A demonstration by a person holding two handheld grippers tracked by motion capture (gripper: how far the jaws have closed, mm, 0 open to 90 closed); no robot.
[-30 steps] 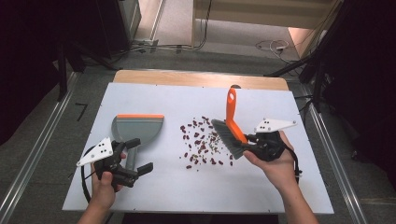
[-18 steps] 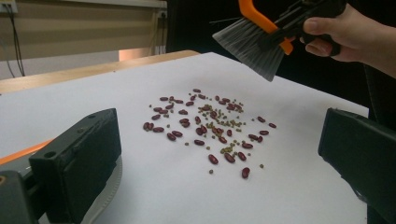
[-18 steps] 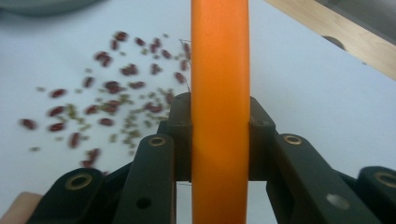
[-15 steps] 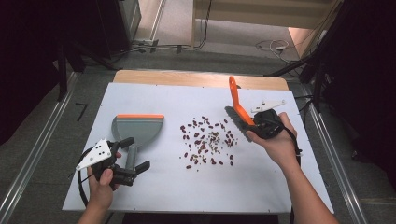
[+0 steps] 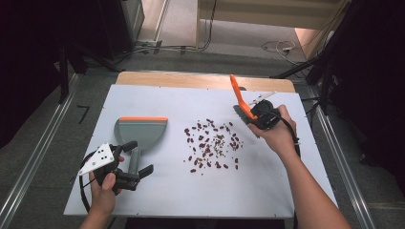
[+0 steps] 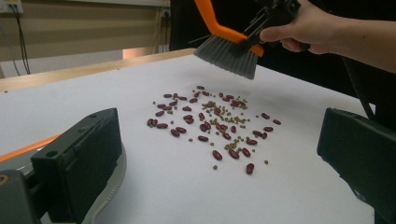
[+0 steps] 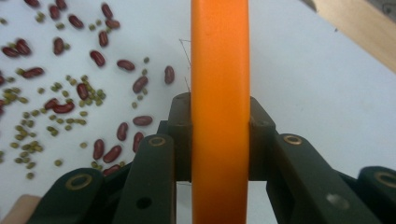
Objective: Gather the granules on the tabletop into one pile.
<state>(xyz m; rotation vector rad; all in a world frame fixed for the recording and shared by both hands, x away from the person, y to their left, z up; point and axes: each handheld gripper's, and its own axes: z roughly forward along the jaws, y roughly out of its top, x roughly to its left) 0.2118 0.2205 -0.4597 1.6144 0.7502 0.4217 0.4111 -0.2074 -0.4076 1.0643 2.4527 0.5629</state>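
- A white table (image 5: pixel 157 200) carries the scene, with a strip of pale wood (image 5: pixel 191 79) along its far edge, seen from the high view.
- A grey dustpan (image 5: pixel 140 135) with an orange front lip lies flat on the table's left half, its handle pointing toward the person's side.
- A loose scatter of dark red beans (image 5: pixel 210 143) lies near the middle of the white surface, just right of the dustpan and apart from it.
- Small green beans (image 6: pixel 229 116) are mixed among the red ones, thickest at the centre of the scatter in the left gripper view.
- Both kinds of beans lie in a single layer.
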